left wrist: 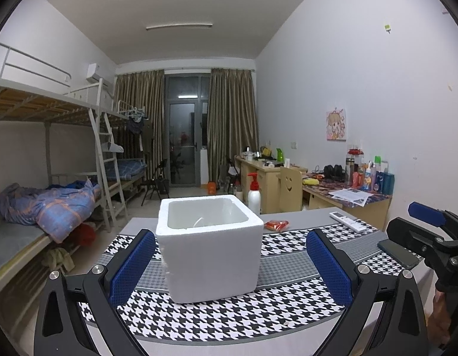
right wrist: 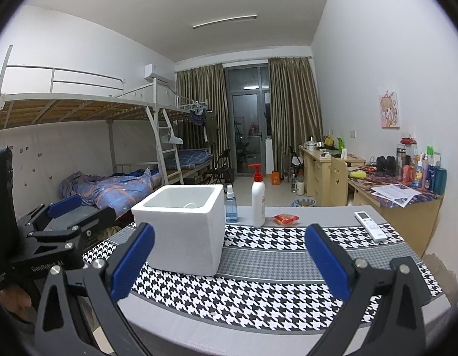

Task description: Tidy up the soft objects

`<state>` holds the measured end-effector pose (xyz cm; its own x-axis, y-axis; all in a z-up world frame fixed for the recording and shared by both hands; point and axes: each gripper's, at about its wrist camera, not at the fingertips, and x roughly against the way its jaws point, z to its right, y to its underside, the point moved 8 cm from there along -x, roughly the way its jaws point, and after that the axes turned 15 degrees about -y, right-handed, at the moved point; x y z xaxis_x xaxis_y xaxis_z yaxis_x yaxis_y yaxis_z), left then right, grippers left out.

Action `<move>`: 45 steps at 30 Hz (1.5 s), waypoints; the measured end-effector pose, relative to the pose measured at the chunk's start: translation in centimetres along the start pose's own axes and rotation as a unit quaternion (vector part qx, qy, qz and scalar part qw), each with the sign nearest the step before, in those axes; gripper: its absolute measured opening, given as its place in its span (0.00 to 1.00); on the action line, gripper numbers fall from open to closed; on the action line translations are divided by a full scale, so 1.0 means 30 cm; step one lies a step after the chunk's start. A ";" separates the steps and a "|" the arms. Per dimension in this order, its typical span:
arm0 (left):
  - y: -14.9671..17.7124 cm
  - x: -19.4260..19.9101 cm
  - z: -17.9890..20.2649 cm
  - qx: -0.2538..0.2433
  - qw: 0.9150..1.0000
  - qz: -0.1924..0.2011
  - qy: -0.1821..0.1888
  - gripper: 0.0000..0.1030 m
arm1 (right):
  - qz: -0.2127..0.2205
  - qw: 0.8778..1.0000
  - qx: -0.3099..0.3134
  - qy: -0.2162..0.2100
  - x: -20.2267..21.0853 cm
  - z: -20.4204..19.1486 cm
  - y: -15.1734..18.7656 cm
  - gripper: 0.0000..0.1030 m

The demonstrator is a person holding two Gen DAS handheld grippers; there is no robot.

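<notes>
A white foam box (left wrist: 211, 246) stands open-topped on the houndstooth table mat (left wrist: 229, 317). A small red packet (left wrist: 276, 225) lies behind it to the right. My left gripper (left wrist: 230, 264) is open and empty, its blue pads either side of the box's near face but short of it. In the right wrist view the box (right wrist: 184, 228) is left of centre and the red packet (right wrist: 285, 219) lies at the back. My right gripper (right wrist: 230, 262) is open and empty above the mat (right wrist: 258, 284). Something pale and curved lies inside the box; I cannot identify it.
A white pump bottle (right wrist: 258, 200) and a blue spray bottle (right wrist: 230, 204) stand behind the box. A white remote (right wrist: 370, 226) lies at the right. A dark phone (left wrist: 399, 252) lies near the right edge. Bunk beds on the left, desks on the right.
</notes>
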<state>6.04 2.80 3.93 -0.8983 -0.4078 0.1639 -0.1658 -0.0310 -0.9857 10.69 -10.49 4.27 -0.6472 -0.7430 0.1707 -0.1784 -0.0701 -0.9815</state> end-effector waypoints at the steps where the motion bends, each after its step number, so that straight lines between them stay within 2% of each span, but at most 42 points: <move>1: 0.000 0.001 -0.003 0.001 1.000 0.000 -0.001 0.99 | 0.001 1.000 0.001 0.001 0.001 -0.001 0.000 0.99; 13: 0.019 0.019 -0.026 0.007 1.000 0.009 -0.011 0.99 | 0.004 1.000 0.018 0.008 0.018 -0.047 0.026 0.99; 24: 0.048 0.044 -0.012 0.002 1.000 0.022 -0.010 0.99 | 0.000 1.000 0.015 0.010 0.008 -0.034 0.065 0.99; 35: 0.072 0.045 -0.004 0.003 1.000 0.014 -0.003 0.99 | -0.001 1.000 0.011 0.010 0.007 -0.033 0.097 0.99; 45: 0.105 0.028 -0.019 0.008 1.000 0.001 -0.013 0.99 | 0.003 1.000 0.012 0.022 0.010 -0.047 0.128 0.99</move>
<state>4.52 2.88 0.97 -0.8877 -0.4310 0.1621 -0.1583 -0.0448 -0.9864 8.77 -10.04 0.68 -0.6809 -0.7130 0.1675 -0.1561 -0.0822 -0.9843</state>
